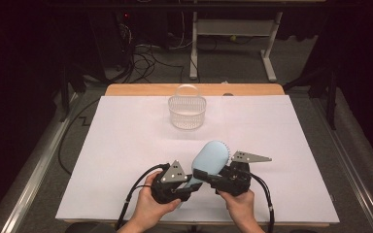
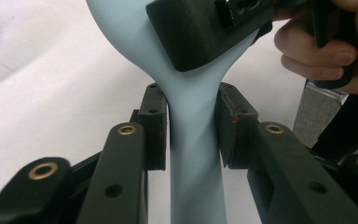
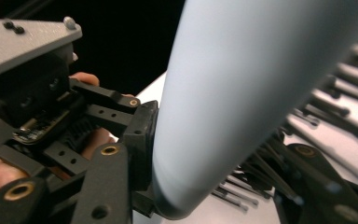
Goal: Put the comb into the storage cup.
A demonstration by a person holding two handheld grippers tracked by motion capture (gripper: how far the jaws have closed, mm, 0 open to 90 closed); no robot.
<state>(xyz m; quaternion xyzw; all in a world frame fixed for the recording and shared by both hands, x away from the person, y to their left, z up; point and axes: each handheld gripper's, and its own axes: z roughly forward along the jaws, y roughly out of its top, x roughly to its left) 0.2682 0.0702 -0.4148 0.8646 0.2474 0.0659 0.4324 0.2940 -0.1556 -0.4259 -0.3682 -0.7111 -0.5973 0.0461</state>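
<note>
The left gripper (image 1: 190,188) clamps its two pads (image 2: 154,122) on the narrow handle of the one pale blue hairbrush (image 1: 209,159); the right gripper (image 1: 212,177) pinches the brush's head edge just above, one jaw on the smooth back, the other among the black bristles (image 3: 261,173). No earlier look at its closing. The brush is smooth matte plastic, oval-headed, held up off the white sheet (image 1: 126,145), well in front of the single basket (image 1: 187,110), a clear ribbed round tub near the sheet's far edge. Two hands, two grippers, each topped with a grey triangular plate
</note>
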